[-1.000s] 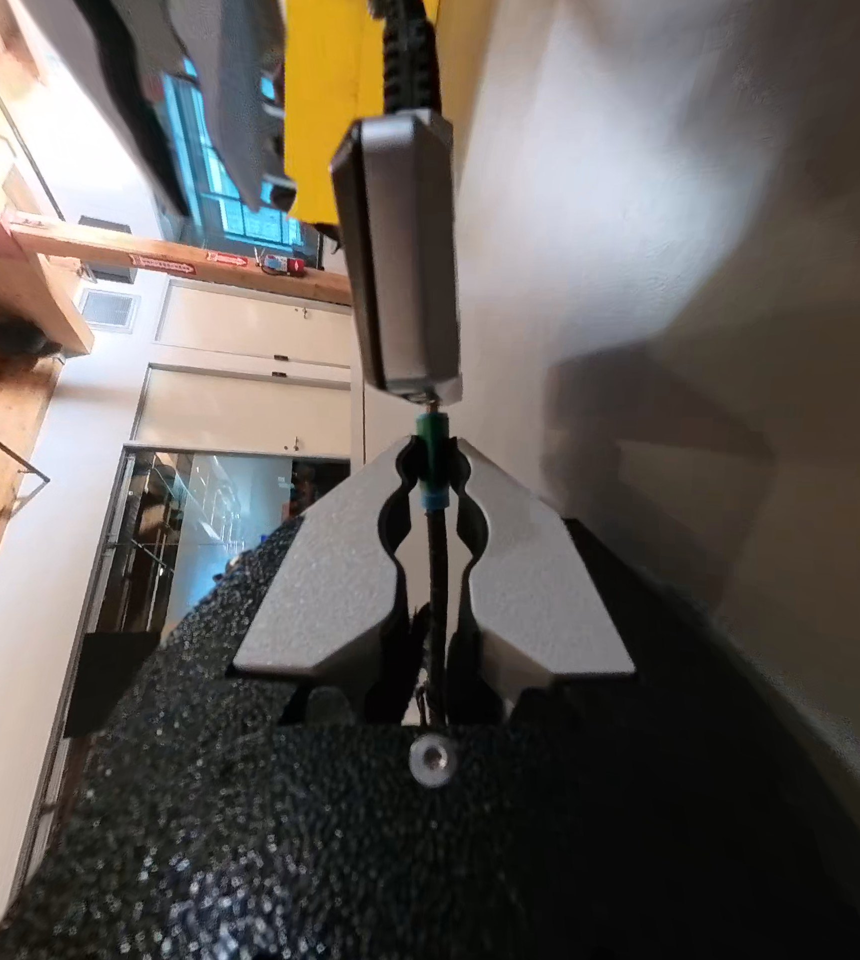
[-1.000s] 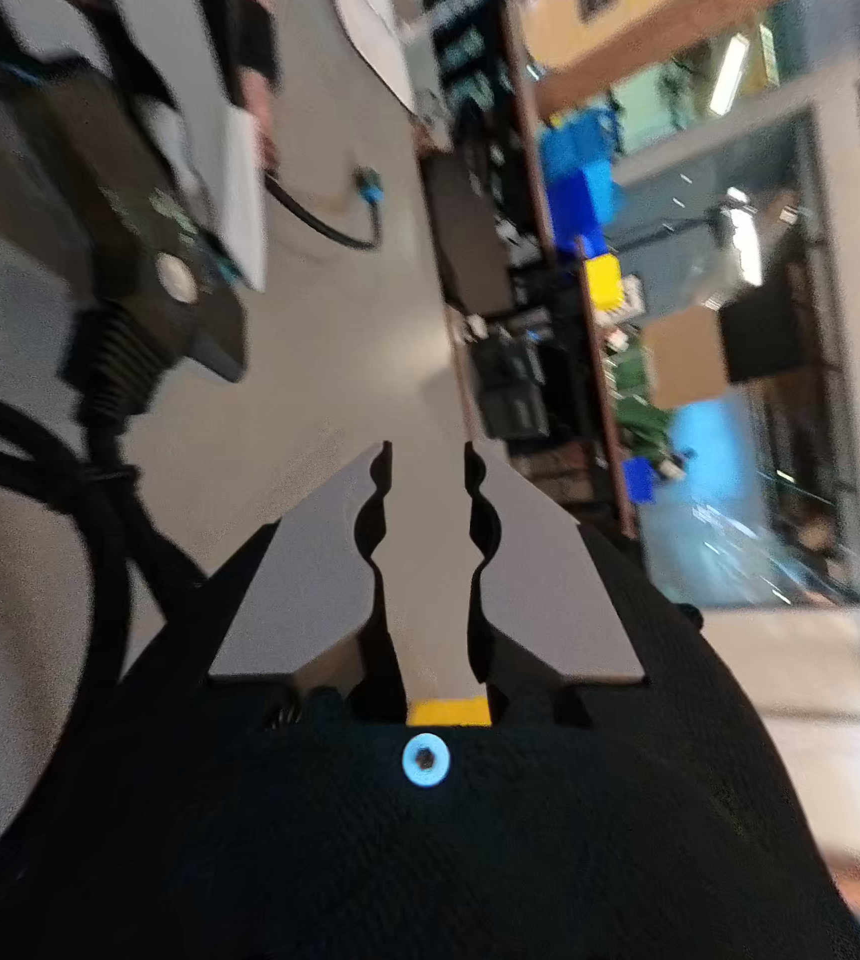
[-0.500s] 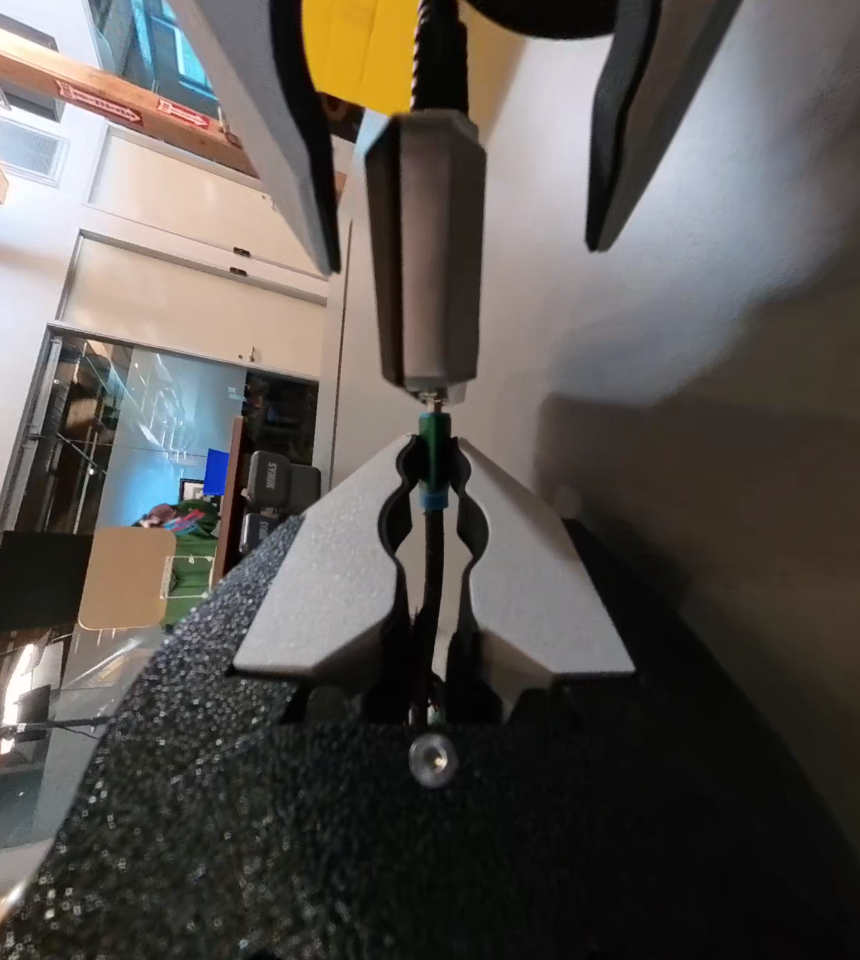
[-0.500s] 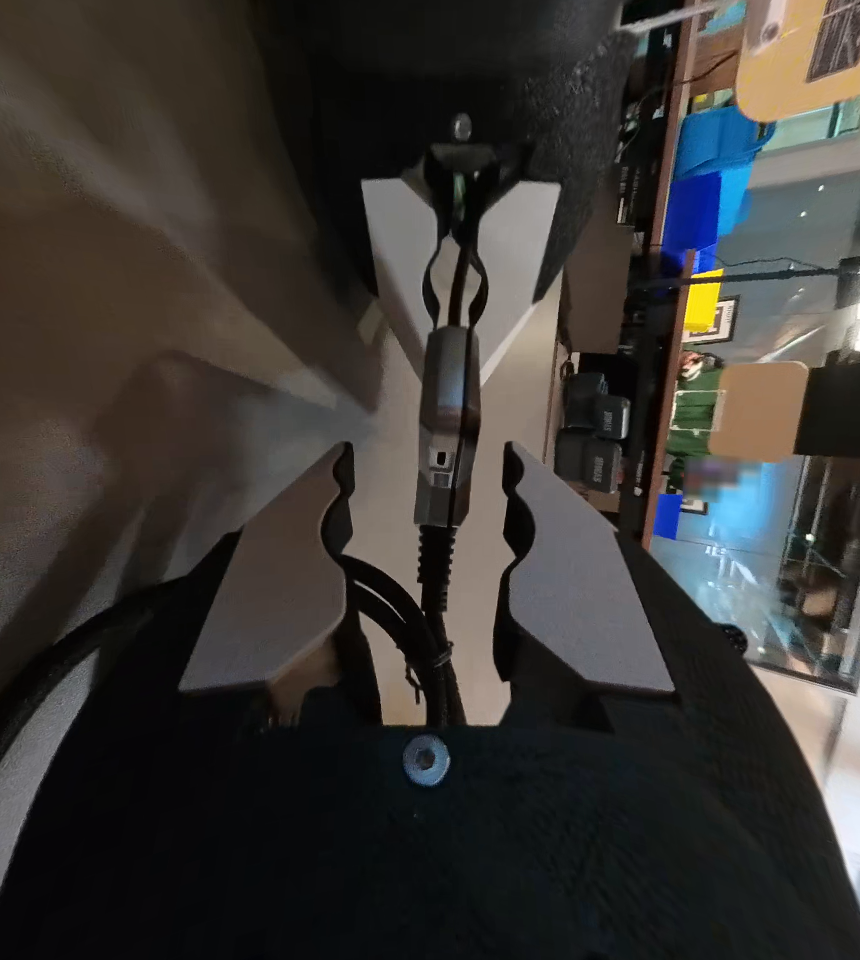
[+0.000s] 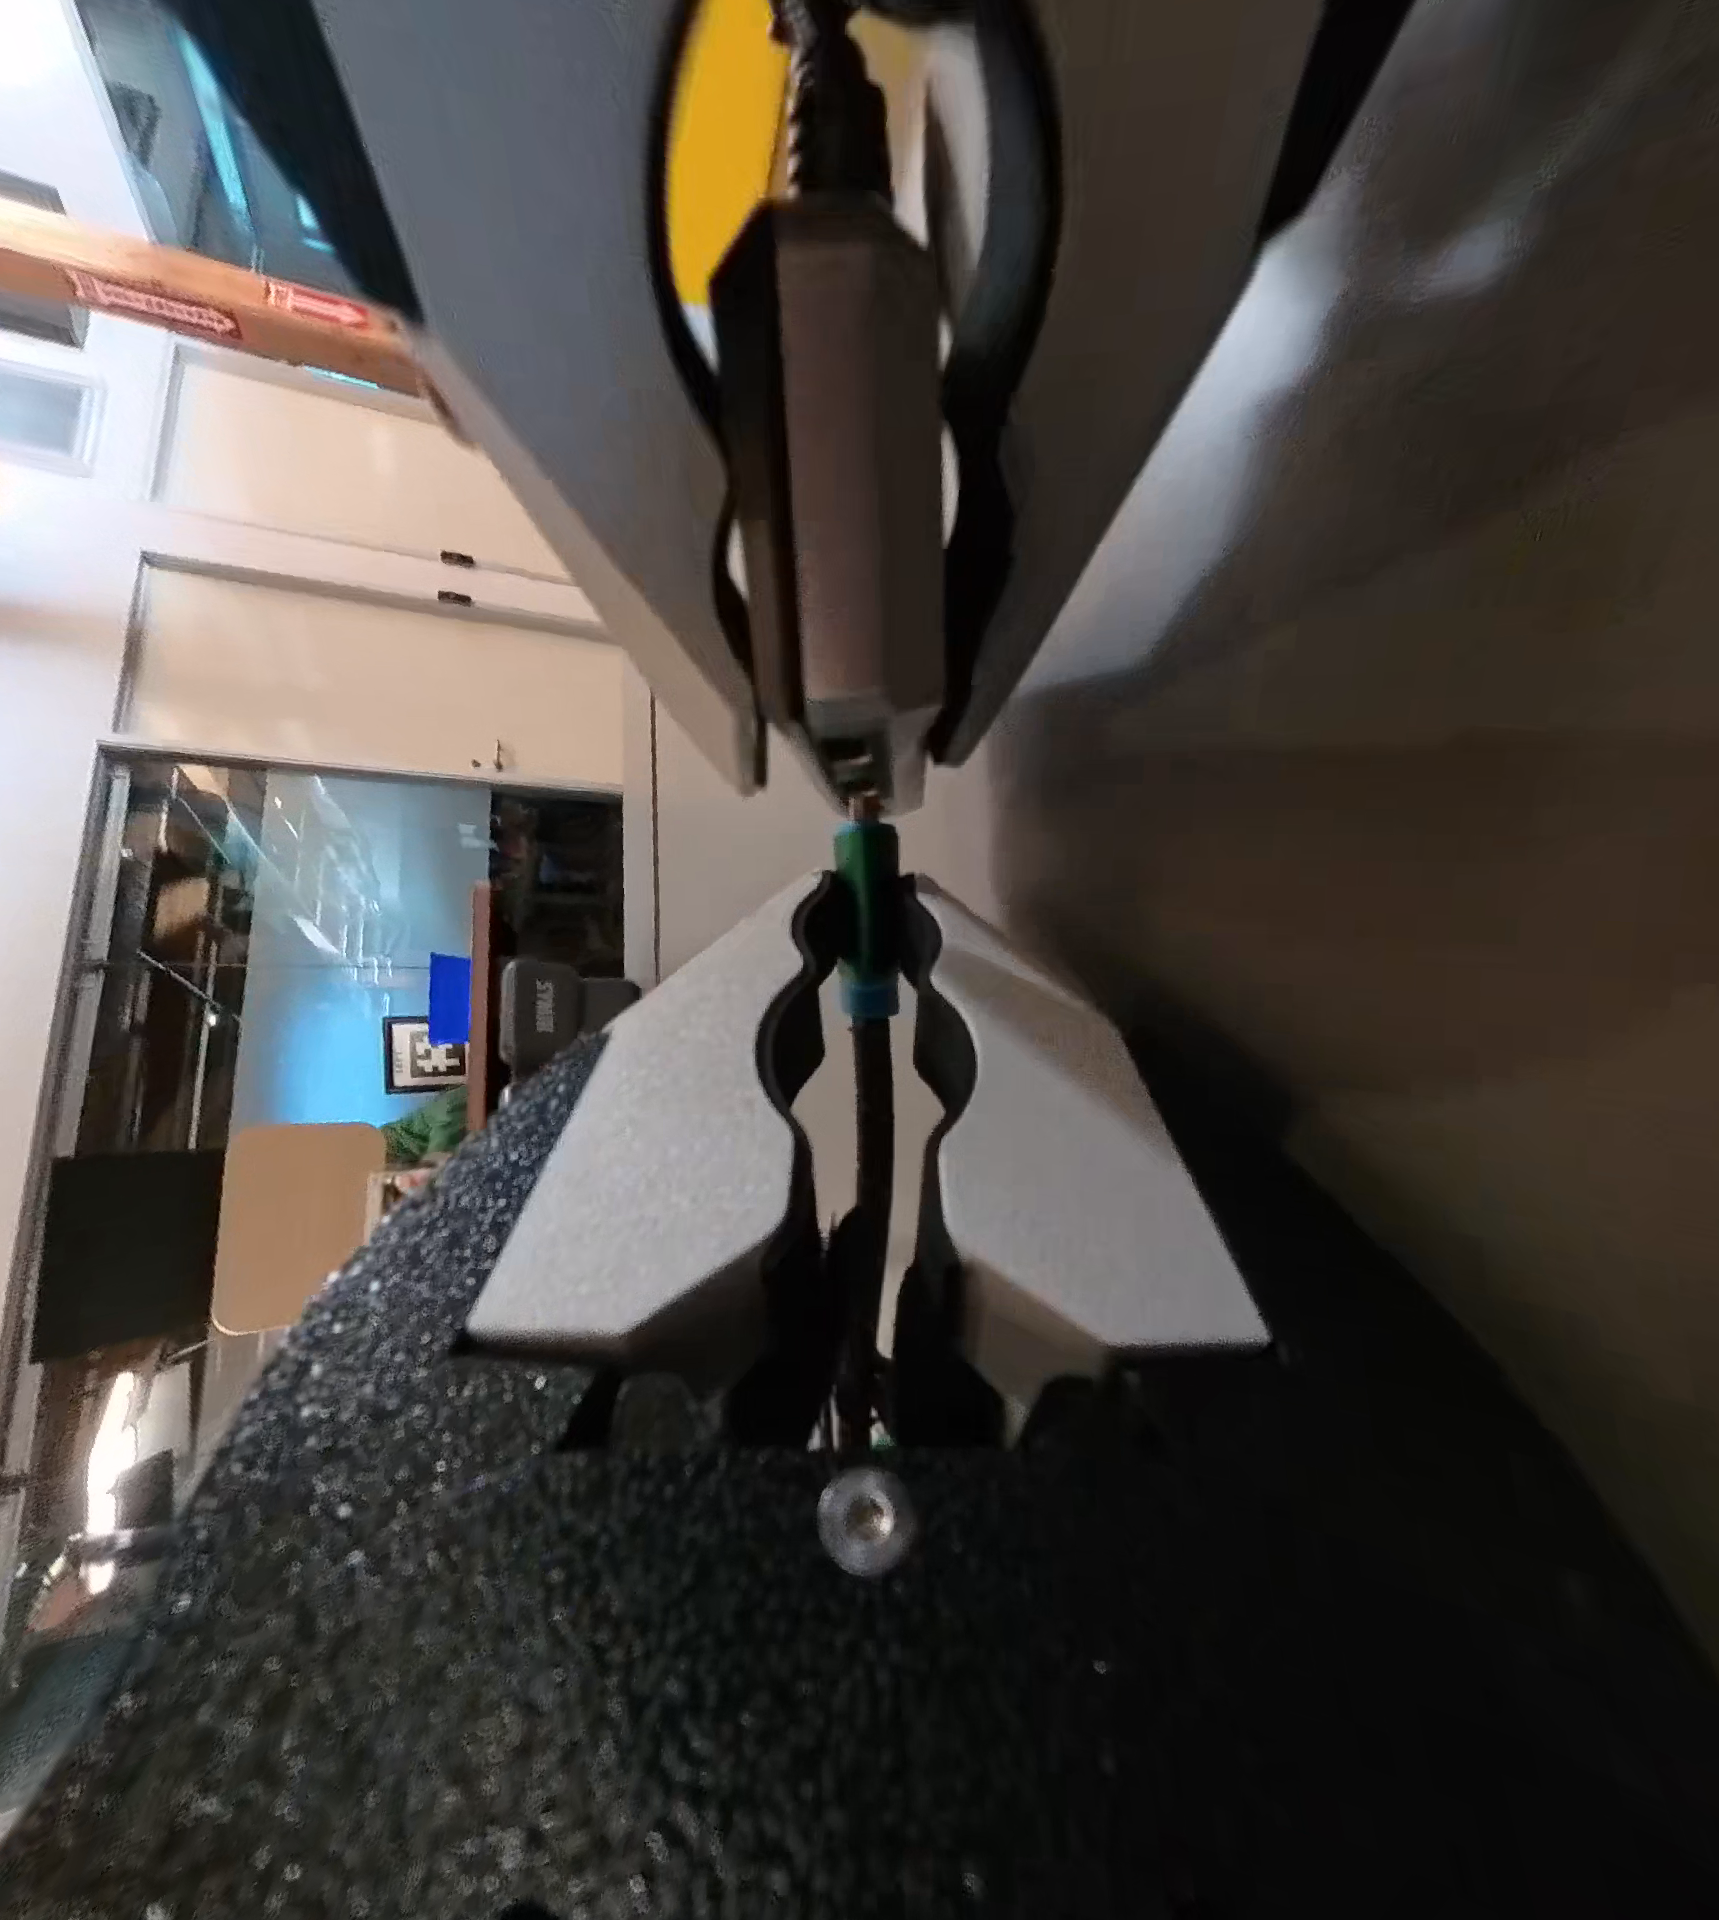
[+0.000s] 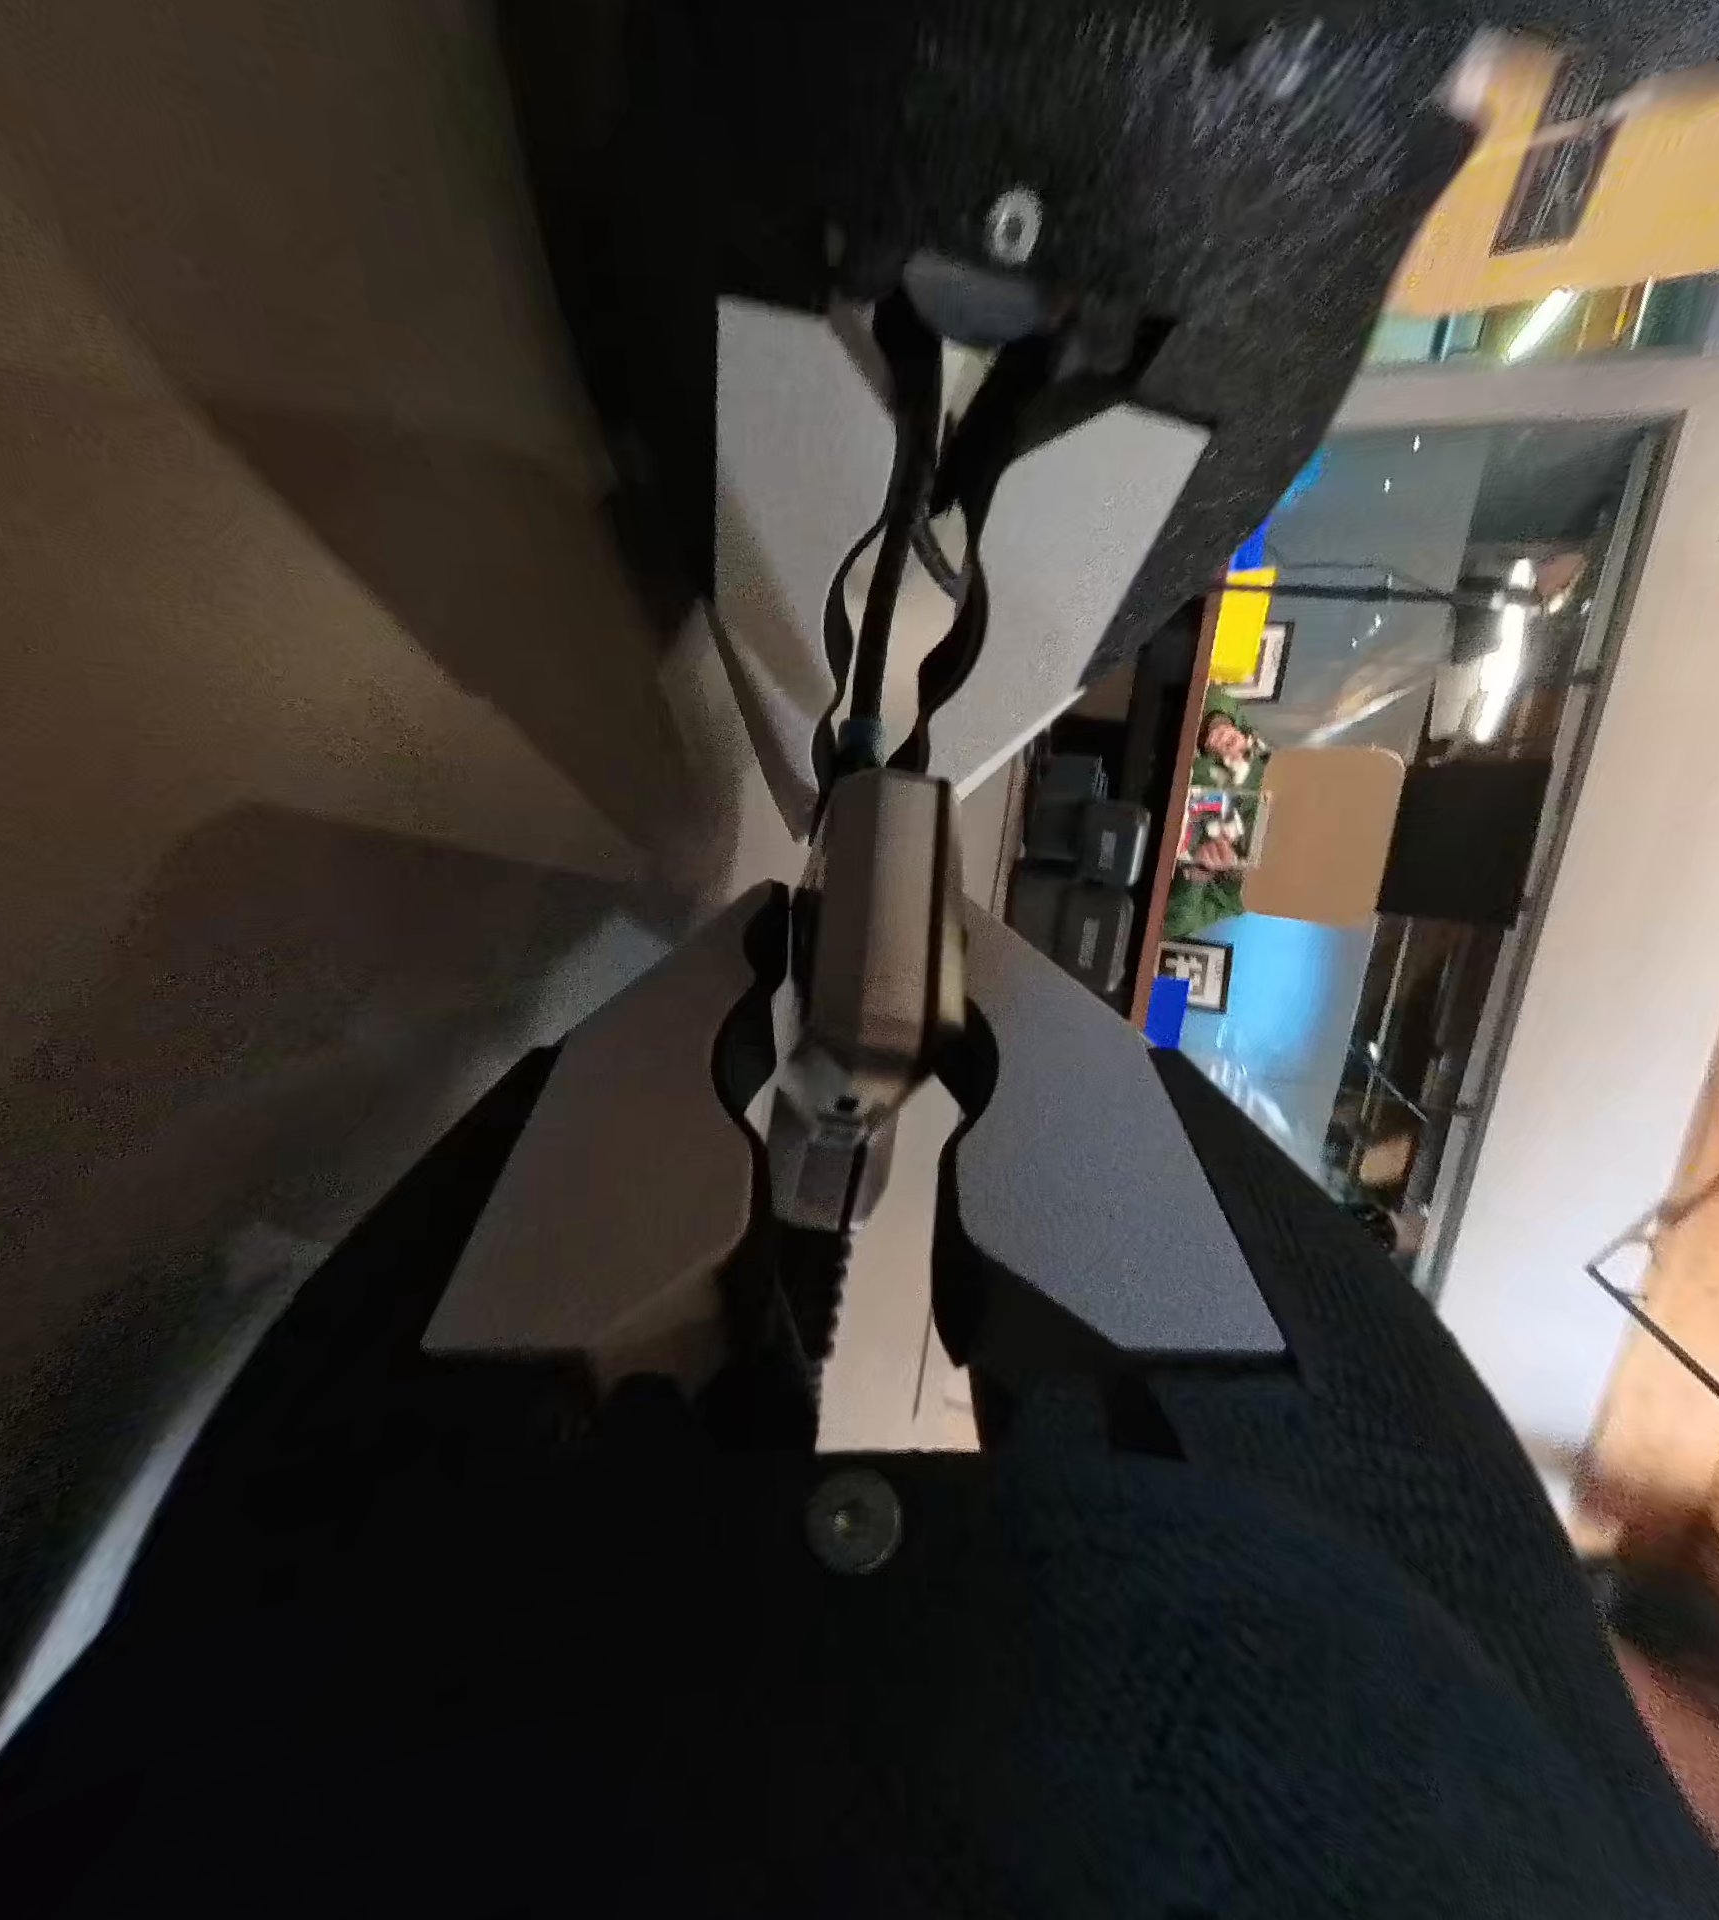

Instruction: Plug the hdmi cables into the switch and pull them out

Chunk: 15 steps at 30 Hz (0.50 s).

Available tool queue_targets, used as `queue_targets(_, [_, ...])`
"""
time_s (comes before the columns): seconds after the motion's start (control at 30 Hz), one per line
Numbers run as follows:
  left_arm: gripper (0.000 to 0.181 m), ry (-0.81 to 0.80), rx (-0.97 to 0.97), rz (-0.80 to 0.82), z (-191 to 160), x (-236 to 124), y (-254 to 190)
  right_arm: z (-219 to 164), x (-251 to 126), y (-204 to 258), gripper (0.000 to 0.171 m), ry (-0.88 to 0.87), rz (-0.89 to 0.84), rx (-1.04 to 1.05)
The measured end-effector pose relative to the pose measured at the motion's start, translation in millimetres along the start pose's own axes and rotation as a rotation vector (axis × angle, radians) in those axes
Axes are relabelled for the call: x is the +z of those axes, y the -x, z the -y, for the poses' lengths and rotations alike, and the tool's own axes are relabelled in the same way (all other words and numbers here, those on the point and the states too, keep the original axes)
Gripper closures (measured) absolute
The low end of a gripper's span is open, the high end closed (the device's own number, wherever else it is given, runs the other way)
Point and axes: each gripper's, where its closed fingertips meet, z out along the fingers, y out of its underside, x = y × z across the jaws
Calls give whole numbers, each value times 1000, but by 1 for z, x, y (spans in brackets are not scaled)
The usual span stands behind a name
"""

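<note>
Your left gripper (image 5: 863,894) is clamped on the green collar (image 5: 863,914) of a thin black cable (image 5: 874,1122), right at its fingertips. The collar's metal tip meets the near end of the grey switch (image 5: 860,499), which hangs in the air beside the pale table (image 5: 1457,831); how deep the tip sits you cannot tell.

Your right gripper (image 6: 860,914) faces the left one head-on, and its fingers (image 6: 647,1132) are pressed against both flat sides of the switch (image 6: 886,935). A thick black hdmi cable (image 6: 824,1288) leaves the switch's back end and runs between those fingers toward the right gripper's body.

Room is tight: in the left wrist view the two grippers' tips stand nearly touching, with only the collar's tip between them, and the table surface lies close alongside on one flank. The other flank opens to the room.

Half a second ago the right gripper's fingers stood wide apart, clear of the switch on both sides; now they have come forward over it and closed onto it. The left gripper keeps its hold on the collar.
</note>
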Motion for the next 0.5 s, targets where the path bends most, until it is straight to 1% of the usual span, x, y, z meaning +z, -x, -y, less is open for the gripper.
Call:
queue_targets(0.07, [173, 7, 14, -4, 2, 0, -2, -8, 7, 4, 145, 45, -12, -6])
queue_targets(0.13, [172, 12, 22, -6, 1, 1, -2, -12, 10, 6, 146, 56, -10, 34])
queue_targets(0.3, [173, 32, 45, -9, -2, 2, -4, -13, 14, 10, 149, 56, 0, 94])
queue_targets(0.4, [172, 45, 47, -11, -4, 3, -4, -14, 15, 11, 150, 51, 5, 181])
queue_targets(0.5, [172, 61, 69, 6, -5, 3, -4, -16, 17, 11, 150, 51, 0, 190])
